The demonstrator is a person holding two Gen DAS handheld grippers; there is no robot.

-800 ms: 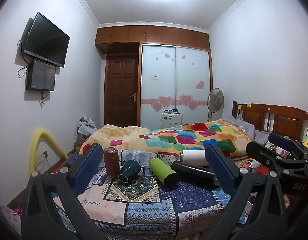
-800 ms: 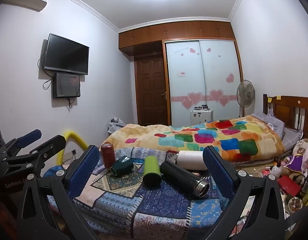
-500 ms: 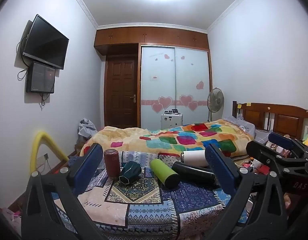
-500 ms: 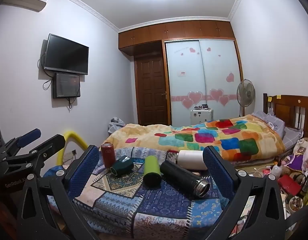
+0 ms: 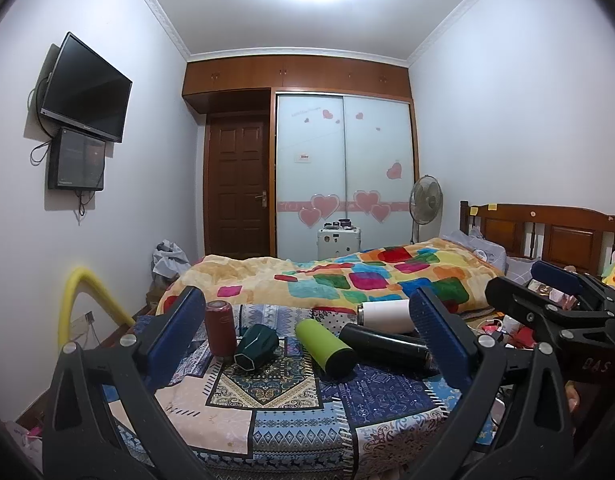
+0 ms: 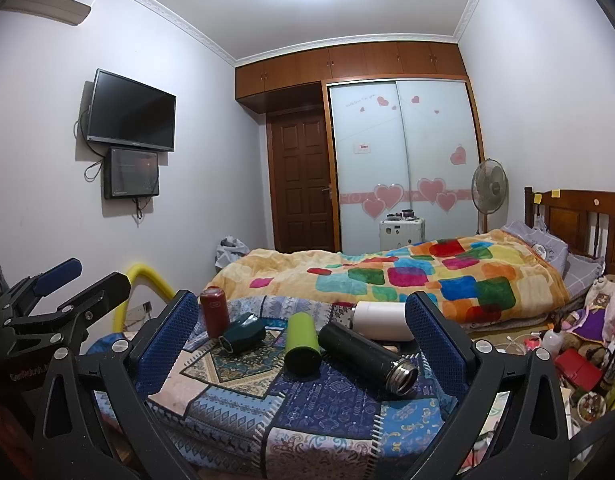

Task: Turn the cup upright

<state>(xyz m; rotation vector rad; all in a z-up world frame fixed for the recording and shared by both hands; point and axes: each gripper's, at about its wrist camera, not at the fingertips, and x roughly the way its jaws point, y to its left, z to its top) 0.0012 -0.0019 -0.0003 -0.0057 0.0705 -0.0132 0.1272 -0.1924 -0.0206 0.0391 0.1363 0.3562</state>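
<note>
Several cups lie on a patterned cloth (image 5: pixel 267 396) over a small table. A red cup (image 5: pixel 220 334) (image 6: pixel 214 316) stands upright at the left. A dark green cup (image 5: pixel 256 347) (image 6: pixel 243 336), a lime green cup (image 5: pixel 325 344) (image 6: pixel 302 344), a black flask (image 5: pixel 385 346) (image 6: pixel 365 350) and a white cup (image 5: pixel 385 315) (image 6: pixel 381 319) lie on their sides. My left gripper (image 5: pixel 303 344) and right gripper (image 6: pixel 303 340) are both open and empty, held back from the cups. The right gripper shows at the right of the left wrist view (image 5: pixel 555 312); the left gripper shows at the left of the right wrist view (image 6: pixel 55 304).
A bed with a colourful quilt (image 5: pixel 347 280) lies behind the table. A yellow padded rail (image 5: pixel 79 300) stands at the left. Clutter (image 6: pixel 567 352) lies on the floor at the right. A fan (image 5: pixel 425 204) and wardrobe stand at the back.
Both views have barely shifted; the left gripper has drifted slightly. The cups have not moved and both grippers stay open.
</note>
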